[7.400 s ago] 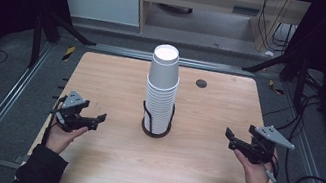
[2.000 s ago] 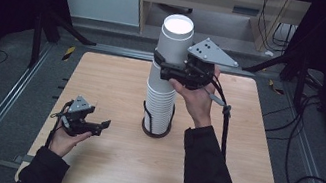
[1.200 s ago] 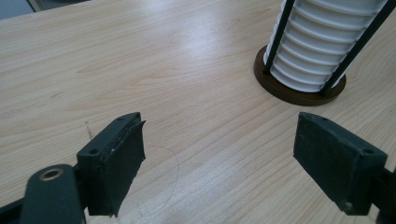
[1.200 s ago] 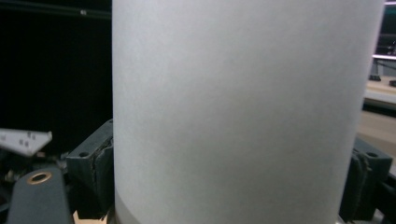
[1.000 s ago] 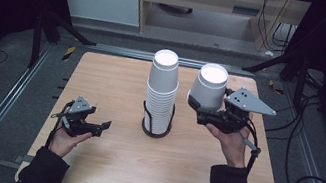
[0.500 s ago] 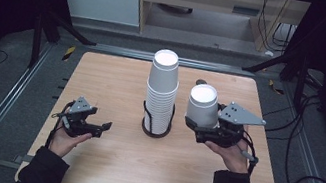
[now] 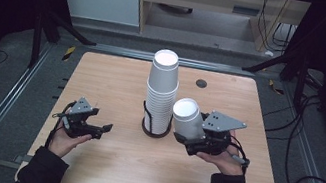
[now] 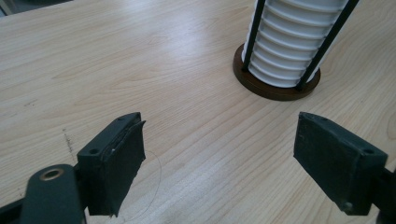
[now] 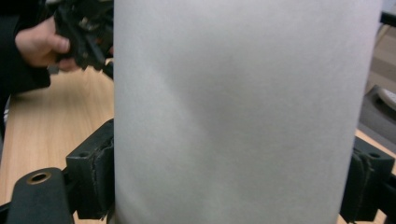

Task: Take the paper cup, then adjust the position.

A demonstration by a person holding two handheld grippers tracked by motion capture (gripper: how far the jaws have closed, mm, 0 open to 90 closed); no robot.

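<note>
the right gripper [image 7: 188,139] pinches a white cup [image 7: 187,118] just right of the cup stack [image 7: 161,91] at mid-table, bare wood toward the table's right edge [image 7: 266,155]. the left gripper [image 7: 98,128] hangs spread, well apart.

White paper cup [image 7: 187,118] and a white ribbed cup stack [image 7: 161,91] in a black wire holder with dark brown base [image 8: 276,88], on a pale wood-grain tabletop [image 7: 122,79], black grippers with grey plates.
</note>
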